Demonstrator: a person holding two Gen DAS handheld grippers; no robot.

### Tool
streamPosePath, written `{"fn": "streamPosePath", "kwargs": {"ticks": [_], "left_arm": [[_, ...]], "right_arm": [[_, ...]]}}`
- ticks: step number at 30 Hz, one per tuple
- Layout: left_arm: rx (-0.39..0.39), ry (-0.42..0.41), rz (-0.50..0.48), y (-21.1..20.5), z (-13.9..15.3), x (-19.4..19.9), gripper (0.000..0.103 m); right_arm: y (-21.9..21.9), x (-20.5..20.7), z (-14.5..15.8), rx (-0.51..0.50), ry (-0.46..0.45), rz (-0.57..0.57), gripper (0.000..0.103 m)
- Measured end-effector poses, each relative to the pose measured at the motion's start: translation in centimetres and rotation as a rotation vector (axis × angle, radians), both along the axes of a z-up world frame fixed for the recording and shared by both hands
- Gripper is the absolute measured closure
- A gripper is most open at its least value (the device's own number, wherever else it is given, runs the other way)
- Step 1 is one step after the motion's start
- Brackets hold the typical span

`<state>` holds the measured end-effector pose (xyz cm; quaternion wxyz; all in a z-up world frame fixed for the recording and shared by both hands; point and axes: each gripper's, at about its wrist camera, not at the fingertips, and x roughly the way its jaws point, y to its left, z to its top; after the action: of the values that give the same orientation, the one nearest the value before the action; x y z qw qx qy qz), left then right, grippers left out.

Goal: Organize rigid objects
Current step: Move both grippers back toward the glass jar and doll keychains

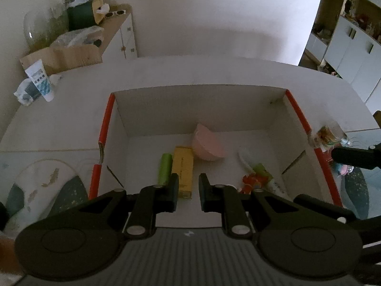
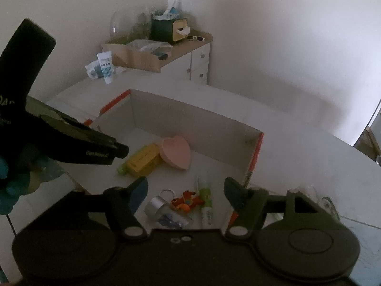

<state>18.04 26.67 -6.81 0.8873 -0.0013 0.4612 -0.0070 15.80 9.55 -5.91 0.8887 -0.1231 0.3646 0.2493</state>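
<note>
An open cardboard box with red edges (image 1: 298, 112) (image 2: 254, 157) sits on the white table. Inside lie a pink heart-shaped dish (image 1: 208, 144) (image 2: 177, 152), a yellow carton (image 1: 183, 170) (image 2: 142, 158), a green tube (image 1: 165, 166) (image 2: 121, 168), an orange toy figure (image 1: 252, 182) (image 2: 188, 201), a white-green tube (image 1: 262, 174) (image 2: 206, 205) and a small jar with a silver cap (image 2: 164, 211). My left gripper (image 1: 188, 194) is open and empty above the box, over the carton. My right gripper (image 2: 185, 190) is open and empty above the box's near right corner.
A white tube (image 1: 40, 81) (image 2: 106, 66) and a packet stand at the table's far left. A cabinet (image 1: 119, 31) (image 2: 190, 47) with clutter is behind. A glass item (image 1: 331, 133) sits by the box's right wall. The left gripper's body (image 2: 71, 138) shows in the right wrist view.
</note>
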Motion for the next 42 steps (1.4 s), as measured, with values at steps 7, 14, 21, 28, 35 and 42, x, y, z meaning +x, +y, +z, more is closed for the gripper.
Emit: {"fn": "streamPosePath", "kwargs": {"ticks": [7,14,21,28,35,42], "left_arm": [[0.001,-0.024,0.001,-1.3,1.0,-1.4,0.086],[0.014,-0.042,-0.002,-3.5,1.8,-2.5,0.086],[0.005,-0.055,-0.011,-6.4,2.2,-3.3,0.086],[-0.001,-0.07,-0.025,-9.8,2.3,-4.0,0.086],[-0.017,-0.103,-0.052,-13.6,2.5,-4.7,0.044],[-0.028,-0.126,-0.091,-17.6,2.3,-4.4,0.033]], "right_arm": [[-2.0,-1.0,1.2,0.042,-0.012,-0.002,0.028],[-4.6,-2.0,2.1,0.081,-0.02,-0.005,0.024],[-7.8,-2.8,2.7,0.119,-0.018,-0.015,0.02],[-12.4,-3.5,2.9,0.142,-0.015,-0.046,0.016],[-17.3,-4.1,2.4,0.136,-0.003,-0.083,0.015],[-22.0,-4.0,1.8,0.126,0.004,-0.122,0.014]]}}
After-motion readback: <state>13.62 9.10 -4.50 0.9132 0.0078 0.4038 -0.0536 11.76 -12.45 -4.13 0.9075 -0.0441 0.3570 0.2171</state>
